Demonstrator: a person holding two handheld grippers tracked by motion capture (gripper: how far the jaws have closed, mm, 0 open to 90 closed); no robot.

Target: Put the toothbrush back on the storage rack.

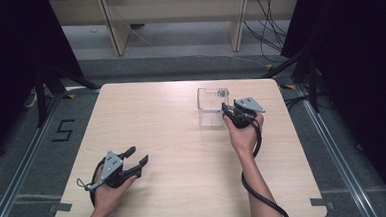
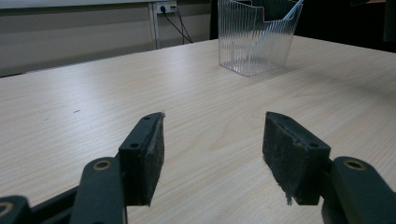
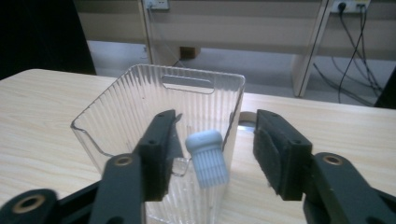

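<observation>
Two grippers are held over a light wooden table [image 1: 183, 154]. A clear ribbed plastic container [image 1: 212, 105] is placed near the far right corner of the table, and the right gripper [image 3: 210, 154] is kept just above its open top, by the near right wall. Its jaws are spread wide, and no contact with anything is seen at the pads. Between them, a small pale blue brush [image 3: 207, 158] with white bristles is seen inside the container, leaning with its cap up; whether it already rests on the bottom cannot be told. The placing of the brush into the container is therefore judged as nearly done: the release is made, and only the drawing back of the right gripper is left. The left gripper [image 1: 133, 160] is rested near the near left corner, well apart from the container, with its jaws wide and empty.
</observation>
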